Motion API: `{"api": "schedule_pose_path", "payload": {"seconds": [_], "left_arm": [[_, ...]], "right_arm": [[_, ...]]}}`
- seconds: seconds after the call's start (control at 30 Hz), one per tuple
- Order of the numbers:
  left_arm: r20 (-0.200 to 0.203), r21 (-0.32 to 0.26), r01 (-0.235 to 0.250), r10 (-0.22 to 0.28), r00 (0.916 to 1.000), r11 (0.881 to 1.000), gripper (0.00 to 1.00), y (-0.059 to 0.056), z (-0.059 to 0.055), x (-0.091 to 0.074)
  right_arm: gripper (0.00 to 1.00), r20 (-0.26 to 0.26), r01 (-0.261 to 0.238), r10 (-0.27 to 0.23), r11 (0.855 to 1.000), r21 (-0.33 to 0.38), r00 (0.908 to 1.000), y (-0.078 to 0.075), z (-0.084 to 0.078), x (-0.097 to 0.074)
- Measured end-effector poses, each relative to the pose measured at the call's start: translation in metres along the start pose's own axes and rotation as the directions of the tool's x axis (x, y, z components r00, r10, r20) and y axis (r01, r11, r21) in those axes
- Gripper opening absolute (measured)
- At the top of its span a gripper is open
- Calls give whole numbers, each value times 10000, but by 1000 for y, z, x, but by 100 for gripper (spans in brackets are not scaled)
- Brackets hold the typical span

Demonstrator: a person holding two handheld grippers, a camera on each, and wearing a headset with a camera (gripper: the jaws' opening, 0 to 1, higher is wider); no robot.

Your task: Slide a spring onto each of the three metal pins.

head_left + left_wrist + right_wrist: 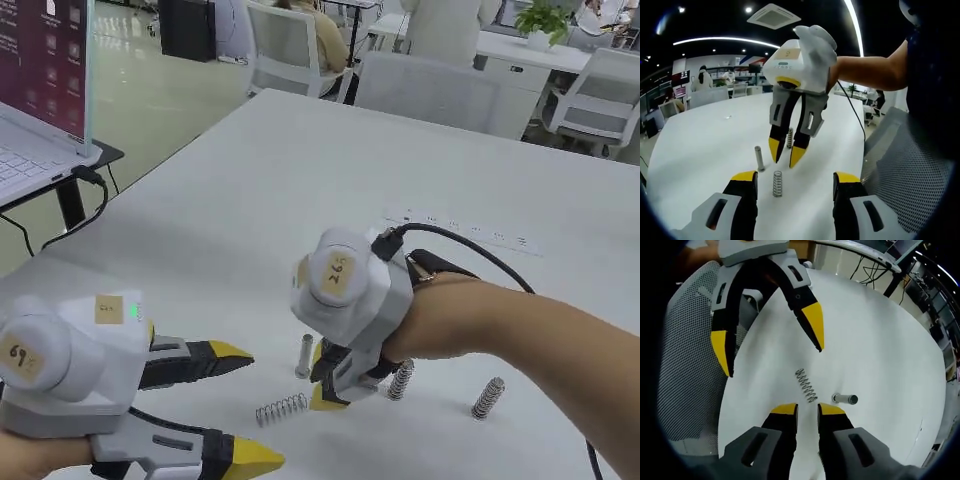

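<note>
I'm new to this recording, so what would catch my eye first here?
The yellow-tipped right tongs point down at the middle of the white table, beside a bare upright metal pin. A loose silver coil spring lies flat just in front of the pin, with the open left tongs facing it. Further right, two more coil springs stand upright.
</note>
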State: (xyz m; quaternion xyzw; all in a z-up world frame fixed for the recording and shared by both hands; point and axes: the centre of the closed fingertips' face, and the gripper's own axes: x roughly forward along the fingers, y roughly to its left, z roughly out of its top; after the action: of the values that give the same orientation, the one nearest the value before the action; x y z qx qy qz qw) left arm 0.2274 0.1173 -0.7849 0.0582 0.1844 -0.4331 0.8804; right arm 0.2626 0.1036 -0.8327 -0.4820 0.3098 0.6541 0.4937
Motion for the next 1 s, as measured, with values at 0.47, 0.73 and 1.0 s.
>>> {"api": "schedule_pose_path", "payload": {"seconds": [0.47,0.73,1.0], "left_arm": [[-80,-48,1,-1,10000,10000,55,1,-3,-2],[-95,-87,14,-14,10000,10000,54,1,-4,-3],[-88,-143,15,-17,10000,9999,53,2,-6,-2]], "right_arm": [[12,45,-16,17,9995,-318,10000,-3,7,15],[12,-254,-66,52,9985,-538,9997,-3,2,27],[10,-412,-209,187,9984,-525,9990,0,-2,31]]}}
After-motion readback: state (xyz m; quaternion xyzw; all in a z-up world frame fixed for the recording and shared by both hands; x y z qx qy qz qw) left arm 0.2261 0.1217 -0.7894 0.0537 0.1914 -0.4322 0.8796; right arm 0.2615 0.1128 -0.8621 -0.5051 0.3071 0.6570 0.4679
